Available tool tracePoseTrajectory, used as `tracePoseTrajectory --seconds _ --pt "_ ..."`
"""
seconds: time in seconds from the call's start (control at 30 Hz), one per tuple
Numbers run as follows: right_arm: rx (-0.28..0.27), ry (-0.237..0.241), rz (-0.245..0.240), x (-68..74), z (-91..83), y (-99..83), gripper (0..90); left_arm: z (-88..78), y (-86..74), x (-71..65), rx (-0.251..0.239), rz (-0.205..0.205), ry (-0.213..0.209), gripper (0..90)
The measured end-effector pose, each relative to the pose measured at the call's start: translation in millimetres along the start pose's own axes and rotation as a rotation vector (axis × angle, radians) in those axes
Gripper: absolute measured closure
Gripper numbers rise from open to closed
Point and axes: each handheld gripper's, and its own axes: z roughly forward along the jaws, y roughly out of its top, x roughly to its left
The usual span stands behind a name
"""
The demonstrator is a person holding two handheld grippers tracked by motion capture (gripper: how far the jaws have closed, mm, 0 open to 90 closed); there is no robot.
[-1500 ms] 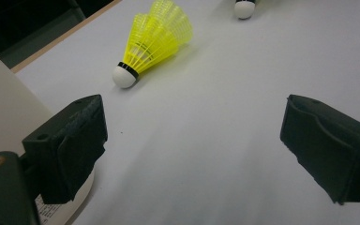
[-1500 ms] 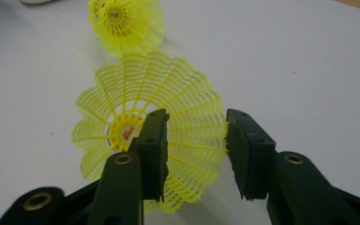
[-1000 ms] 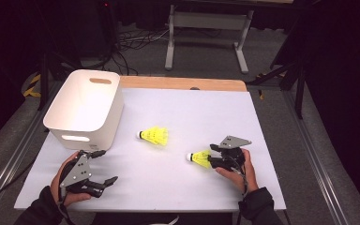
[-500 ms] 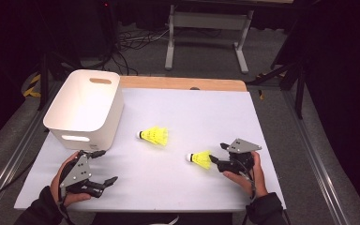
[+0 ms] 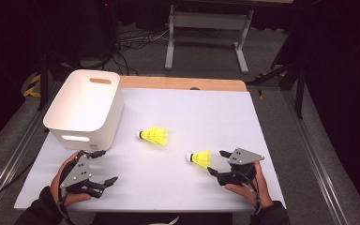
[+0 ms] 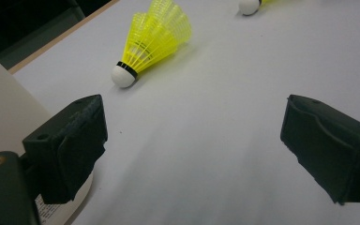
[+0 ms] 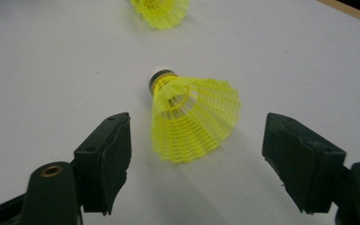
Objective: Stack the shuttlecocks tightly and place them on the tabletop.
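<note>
My right tool point(image 5: 218, 162) has just been opening and now stands apart from the shuttlecock point(image 5: 200, 158), which lies free on the counter point(image 5: 215, 112); I judge it released.

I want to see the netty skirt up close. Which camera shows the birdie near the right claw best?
The right gripper view: that shuttlecock lies close, skirt toward the open right claw, mesh clear. The high view shows it small. The left gripper view catches its white tip at the top edge.
</note>
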Motion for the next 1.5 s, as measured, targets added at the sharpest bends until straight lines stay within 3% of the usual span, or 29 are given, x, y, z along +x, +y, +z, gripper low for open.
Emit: tracePoseTrajectory --seconds 0.2,0.57,0.87,1.03,1.33,1.5 --pt "0.022 0.04 -0.007 8.5 3.9 -1.3 30.7 -0.5 0.4 0.2 -0.009 0.001 -0.002 7.9" --pt "0.045 0.047 -0.014 16.6 27.8 -4.2 39.1 -1.3 -1.2 3.0 -0.015 -0.012 -0.005 7.4" --pt "0.038 0.091 -0.027 16.2 33.0 -2.5 56.7 -3.5 -2.8 3.7 -0.016 -0.024 0.001 7.3" --pt "0.031 0.091 -0.038 17.0 32.8 -2.2 63.9 -3.1 -2.5 3.4 -0.014 -0.021 0.001 7.3" --pt "0.017 0.1 -0.069 19.0 31.5 -0.8 85.4 -5.0 -3.3 2.4 -0.014 -0.012 -0.003 7.3" --pt "0.02 0.096 -0.077 19.3 32.1 -0.3 88.8 -5.0 -3.2 2.8 -0.014 -0.011 -0.003 7.3"
